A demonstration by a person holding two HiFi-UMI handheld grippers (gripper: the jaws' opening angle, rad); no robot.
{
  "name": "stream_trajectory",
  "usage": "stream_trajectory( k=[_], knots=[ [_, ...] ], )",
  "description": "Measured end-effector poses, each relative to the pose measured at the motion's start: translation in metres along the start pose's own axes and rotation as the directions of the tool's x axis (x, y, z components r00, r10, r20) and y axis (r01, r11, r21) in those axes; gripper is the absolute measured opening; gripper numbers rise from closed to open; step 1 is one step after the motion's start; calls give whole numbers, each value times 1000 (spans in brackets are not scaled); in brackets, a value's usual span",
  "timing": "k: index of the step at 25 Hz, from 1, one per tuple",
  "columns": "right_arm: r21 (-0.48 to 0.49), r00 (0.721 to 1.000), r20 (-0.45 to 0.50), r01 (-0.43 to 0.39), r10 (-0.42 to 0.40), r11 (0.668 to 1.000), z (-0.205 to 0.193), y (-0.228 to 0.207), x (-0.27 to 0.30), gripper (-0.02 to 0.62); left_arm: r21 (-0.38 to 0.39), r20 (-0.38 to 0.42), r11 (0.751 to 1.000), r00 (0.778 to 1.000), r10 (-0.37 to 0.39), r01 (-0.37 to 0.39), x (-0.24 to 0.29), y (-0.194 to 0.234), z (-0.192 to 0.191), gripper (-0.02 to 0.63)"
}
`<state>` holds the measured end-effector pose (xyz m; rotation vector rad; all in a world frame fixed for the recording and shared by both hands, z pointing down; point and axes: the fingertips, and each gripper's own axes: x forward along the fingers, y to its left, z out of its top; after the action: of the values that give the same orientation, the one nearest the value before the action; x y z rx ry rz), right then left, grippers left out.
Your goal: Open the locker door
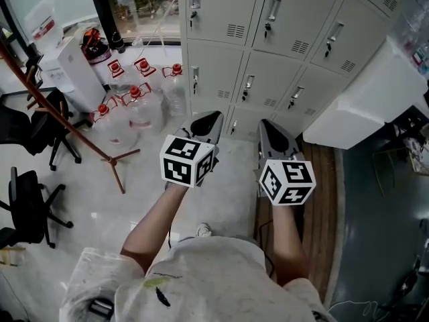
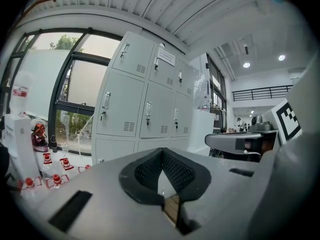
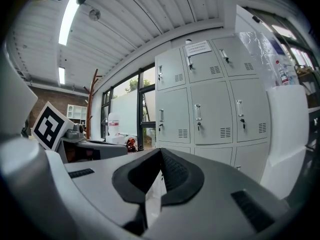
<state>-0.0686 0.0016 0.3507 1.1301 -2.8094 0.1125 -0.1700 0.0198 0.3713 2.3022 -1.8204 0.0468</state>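
**Locker door: nothing started yet**

The locker bank (image 1: pixel 268 39) takes up the far side of the room. Every door that shows is flush shut, so the whole job is left to do. A big white box (image 1: pixel 365 106) sits in front of it on the right. A bunch of red-capped water jugs (image 1: pixel 137 106) stand on the floor to the left, near the bottom row.

The person stands back from all that, with the left gripper (image 1: pixel 211 119) and right gripper (image 1: pixel 269 129) held out side by side. They point toward the low lockers but touch none of them. Both have their jaws closed tip to tip with nothing in between.

Each door has a small handle (image 1: pixel 271 9) with a lock under it. Looks like one of those needs reaching, grabbing and pulling, and which door is anybody's guess.
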Motion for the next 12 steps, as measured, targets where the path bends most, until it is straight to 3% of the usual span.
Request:
stream_trajectory(
  k=[12],
  knots=[
    [19, 1000, 28, -7, 6, 1000, 10, -18, 45, 3, 15, -13, 999, 999, -40, 40, 44, 18, 6, 6]
  ],
)
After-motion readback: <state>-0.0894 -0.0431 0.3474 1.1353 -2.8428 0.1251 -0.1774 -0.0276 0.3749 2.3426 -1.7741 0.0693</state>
